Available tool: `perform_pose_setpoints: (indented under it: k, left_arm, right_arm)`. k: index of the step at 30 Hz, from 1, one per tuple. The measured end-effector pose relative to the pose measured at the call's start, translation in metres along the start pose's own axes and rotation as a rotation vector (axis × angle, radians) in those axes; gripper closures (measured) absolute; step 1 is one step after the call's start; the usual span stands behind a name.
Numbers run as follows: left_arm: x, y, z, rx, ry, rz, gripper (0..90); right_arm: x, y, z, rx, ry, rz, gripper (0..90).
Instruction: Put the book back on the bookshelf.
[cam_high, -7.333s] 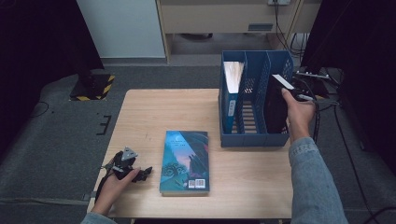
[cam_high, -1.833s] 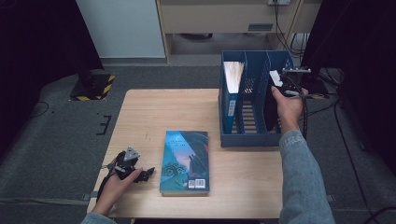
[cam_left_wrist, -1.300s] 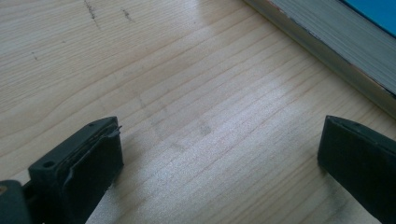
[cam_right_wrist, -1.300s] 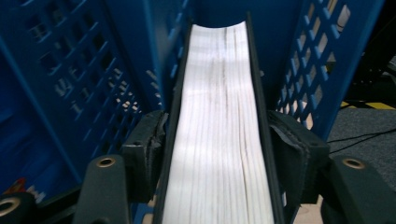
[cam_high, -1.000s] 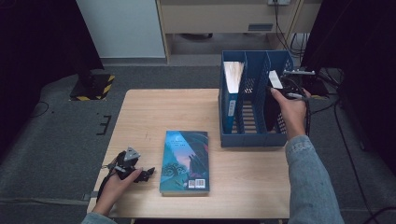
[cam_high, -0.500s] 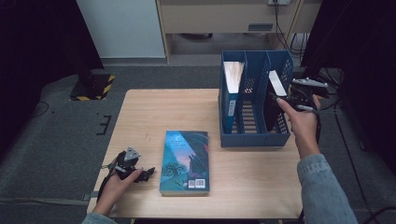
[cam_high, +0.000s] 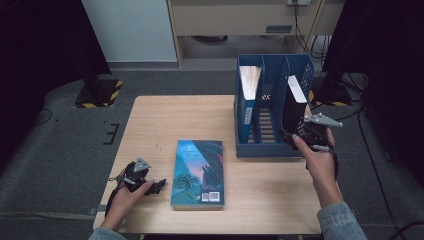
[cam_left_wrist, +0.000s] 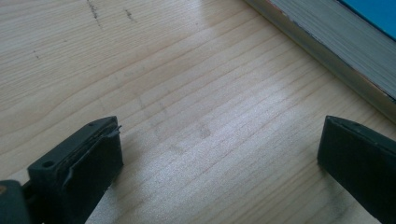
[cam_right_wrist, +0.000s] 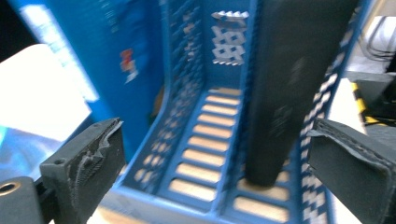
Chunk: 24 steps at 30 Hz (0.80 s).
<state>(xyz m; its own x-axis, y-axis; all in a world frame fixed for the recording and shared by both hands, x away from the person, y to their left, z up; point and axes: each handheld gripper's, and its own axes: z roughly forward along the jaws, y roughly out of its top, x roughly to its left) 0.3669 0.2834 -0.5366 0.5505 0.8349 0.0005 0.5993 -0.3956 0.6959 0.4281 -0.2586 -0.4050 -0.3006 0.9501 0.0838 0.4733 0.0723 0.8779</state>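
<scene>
Right claw (cam_high: 300, 136) just opened wide, nothing gripped — dark book (cam_high: 294, 102) stands upright in blue file rack (cam_high: 260, 147), right compartment. Left claw (cam_high: 155, 186) wide apart, resting on tabletop (cam_high: 165, 120) beside flat book (cam_high: 198, 172).

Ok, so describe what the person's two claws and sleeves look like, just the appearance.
Both are black handheld tools. The left claw and the right claw each carry a grey three-cornered plate on top. Up close, each has two blocky black pads with a rough, worn grip face and a small round hole near the base. Blue denim cuffs cover the wrists.
</scene>
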Motion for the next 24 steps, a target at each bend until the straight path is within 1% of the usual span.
perform_pose_setpoints:
  k: [1, 2, 5, 6, 7, 8, 11, 13, 16, 19, 21, 24]
  left_arm:
    - [0.0, 0.0, 0.0, 0.0, 0.0, 0.0, 0.0]
    - [0.0, 0.0, 0.0, 0.0, 0.0, 0.0, 0.0]
    - [0.0, 0.0, 0.0, 0.0, 0.0, 0.0, 0.0]
    - [0.0, 0.0, 0.0, 0.0, 0.0, -0.001, 0.0]
    - [0.0, 0.0, 0.0, -0.001, 0.0, -0.002, 0.0]
    - [0.0, 0.0, 0.0, -0.001, 0.001, -0.002, 0.0]
    - [0.0, 0.0, 0.0, 0.001, 0.002, -0.002, 0.0]
    - [0.0, 0.0, 0.0, 0.001, 0.002, -0.002, 0.0]
    - [0.0, 0.0, 0.0, 0.001, 0.001, -0.003, 0.0]
    - [0.0, 0.001, 0.001, -0.001, 0.0, -0.003, 0.0]
    - [0.0, 0.001, 0.001, -0.002, -0.004, 0.001, 0.0]
    - [0.001, 0.001, 0.0, -0.002, -0.011, 0.006, 0.0]
  right_arm:
    - [0.003, -0.003, -0.001, -0.003, 0.01, 0.002, 4.8]
    - [0.009, -0.008, -0.004, -0.014, 0.027, 0.003, 5.0]
    - [0.021, -0.016, -0.007, -0.024, 0.044, -0.015, 5.4]
    - [0.027, -0.021, -0.008, -0.022, 0.057, -0.028, 5.4]
    - [0.029, -0.022, -0.008, -0.022, 0.061, -0.034, 5.4]
    - [0.034, -0.026, -0.008, -0.02, 0.072, -0.044, 5.7]
    - [0.044, -0.033, -0.006, -0.009, 0.105, -0.047, 6.6]
    - [0.051, -0.038, -0.003, -0.006, 0.135, -0.047, 6.7]
    - [0.061, -0.045, 0.0, -0.006, 0.154, -0.058, 8.0]
    - [0.075, -0.052, 0.003, 0.002, 0.175, -0.062, 8.8]
    - [0.083, -0.056, 0.005, 0.02, 0.196, -0.075, 9.0]
    - [0.099, -0.064, 0.01, 0.047, 0.232, -0.11, 9.3]
